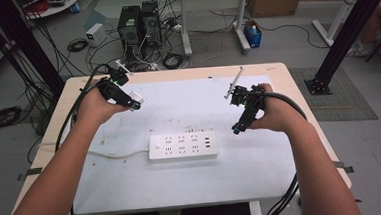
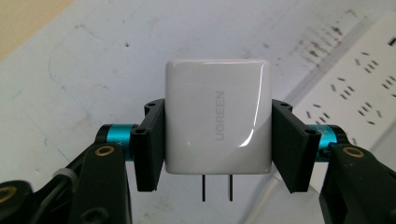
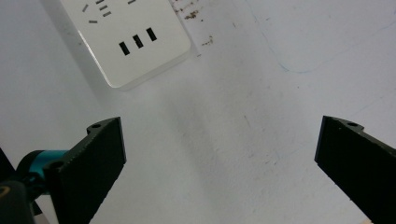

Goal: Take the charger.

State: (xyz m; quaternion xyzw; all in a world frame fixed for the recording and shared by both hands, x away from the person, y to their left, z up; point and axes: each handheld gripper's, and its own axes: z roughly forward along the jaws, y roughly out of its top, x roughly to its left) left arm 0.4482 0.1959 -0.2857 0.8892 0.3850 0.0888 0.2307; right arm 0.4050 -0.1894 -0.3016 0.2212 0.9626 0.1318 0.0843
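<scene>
the left tool (image 2: 217, 140) clamps the white ugreen charger (image 2: 217, 115); the right tool (image 3: 219, 172) hangs wide open. line the prongs (image 2: 216, 187) up squarely over a socket of the power strip (image 1: 183, 146), mid-counter, before pressing down.

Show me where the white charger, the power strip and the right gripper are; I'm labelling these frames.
white charger (image 2: 217, 116): left gripper view, on its glossy front face, held between the left gripper's fingers.
power strip (image 1: 182, 146): high view, middle of its socket face.
right gripper (image 3: 219, 163): right gripper view, midway between its open fingers.

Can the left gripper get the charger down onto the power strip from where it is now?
Probably yes. The left gripper grips the charger above the mat, and nothing lies between it and the power strip; the right gripper hangs off to the side.
</scene>
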